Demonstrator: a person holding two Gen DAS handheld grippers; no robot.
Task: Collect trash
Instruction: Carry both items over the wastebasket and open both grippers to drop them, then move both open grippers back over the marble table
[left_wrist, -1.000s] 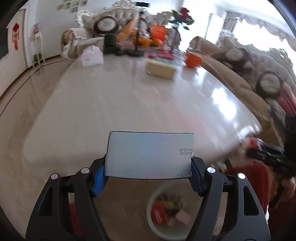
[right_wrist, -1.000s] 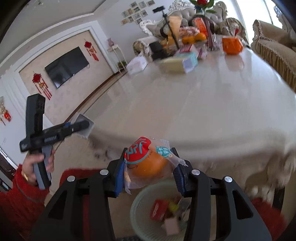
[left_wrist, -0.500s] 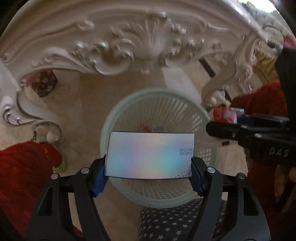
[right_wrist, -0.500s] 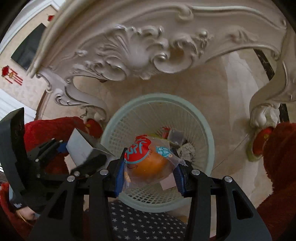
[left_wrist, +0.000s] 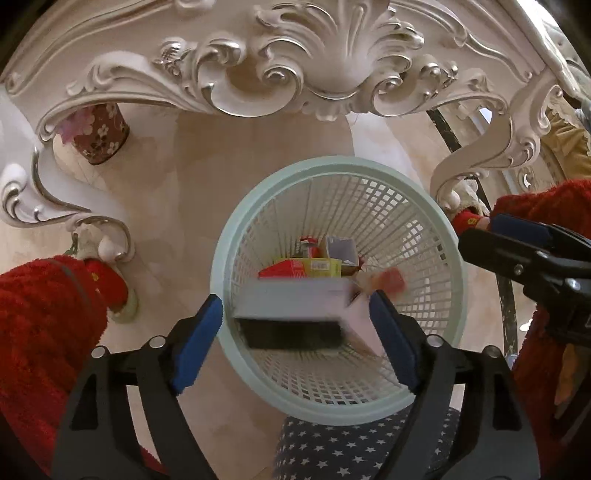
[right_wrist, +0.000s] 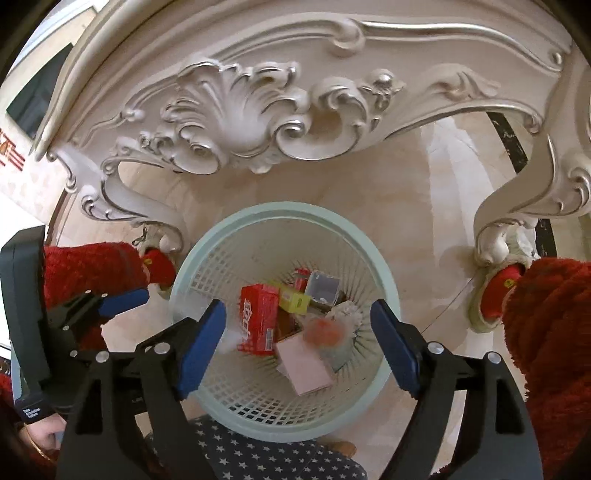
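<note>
- Both grippers are pointing steeply down into the pale green mesh basket (left_wrist: 334, 170), where a second ago they were looking across the tabletop; the carved white table apron (left_wrist: 295, 70) is now filling the far part of each view
- Left gripper (left_wrist: 295, 321) is opening its jaws; the silvery box (left_wrist: 295, 299) it was clamping half a second ago is between the pads, blurred, touching neither; released
- Right gripper (right_wrist: 297, 338) is opening too; the bagged orange (right_wrist: 323, 330) it was squeezing is a blur inside the basket, clear of both pads; released
- Hard to make out: the falling box's edges are smeared, and whether the orange is landing or already lying on the trash I cannot tell
- Lying at the basket bottom are a red carton (right_wrist: 258, 317), a yellow-green box (right_wrist: 293, 301) and a pink packet (right_wrist: 306, 365), partly overlapping
- Hemming the basket in are table legs on the left and right, red slippers near them, and star-print fabric (right_wrist: 258, 454) covering its near rim; the basket mouth is staying open below both tools
</note>
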